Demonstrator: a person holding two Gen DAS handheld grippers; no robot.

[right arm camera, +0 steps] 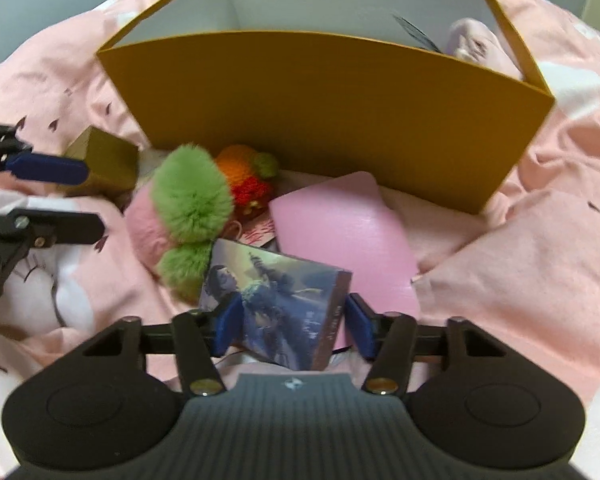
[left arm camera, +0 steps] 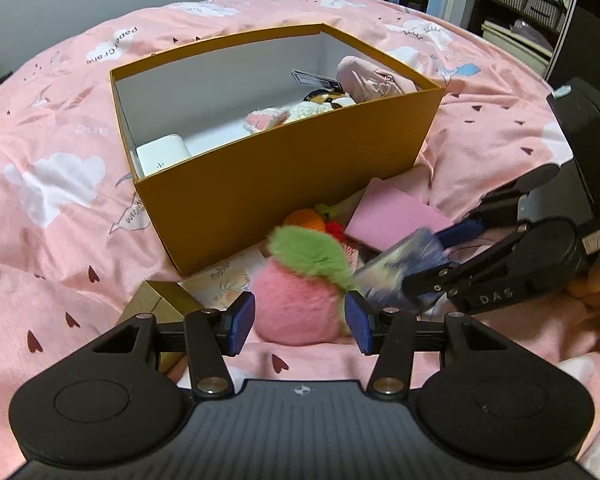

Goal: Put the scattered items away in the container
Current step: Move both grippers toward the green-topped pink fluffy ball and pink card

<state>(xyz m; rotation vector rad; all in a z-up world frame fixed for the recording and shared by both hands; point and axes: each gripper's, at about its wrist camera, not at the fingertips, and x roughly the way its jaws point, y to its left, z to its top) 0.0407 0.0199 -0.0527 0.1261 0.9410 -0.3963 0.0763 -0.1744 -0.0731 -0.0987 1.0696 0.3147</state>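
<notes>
On the pink bedspread (left arm camera: 60, 240), just before the mustard box (right arm camera: 324, 120), a slim case (right arm camera: 284, 300) printed with a bluish painted figure tilts between the right gripper's (right arm camera: 292, 320) pads, seemingly clamped. The left gripper (left arm camera: 300, 320) hovers open over a pink-and-green pompom (left arm camera: 300, 296).

Picture-printed card box (right arm camera: 278, 308) tilts beside fluffy pink-green plush (right arm camera: 172, 216), before open orange box (right arm camera: 332, 120).

Right claw (right arm camera: 290, 326) has a picture box (right arm camera: 278, 308) tilted between its pads on the bed (right arm camera: 540, 248), pink book (right arm camera: 340, 232) and fuzzy pink-green plush (right arm camera: 180, 208) just behind, orange box (right arm camera: 340, 112) beyond.
</notes>
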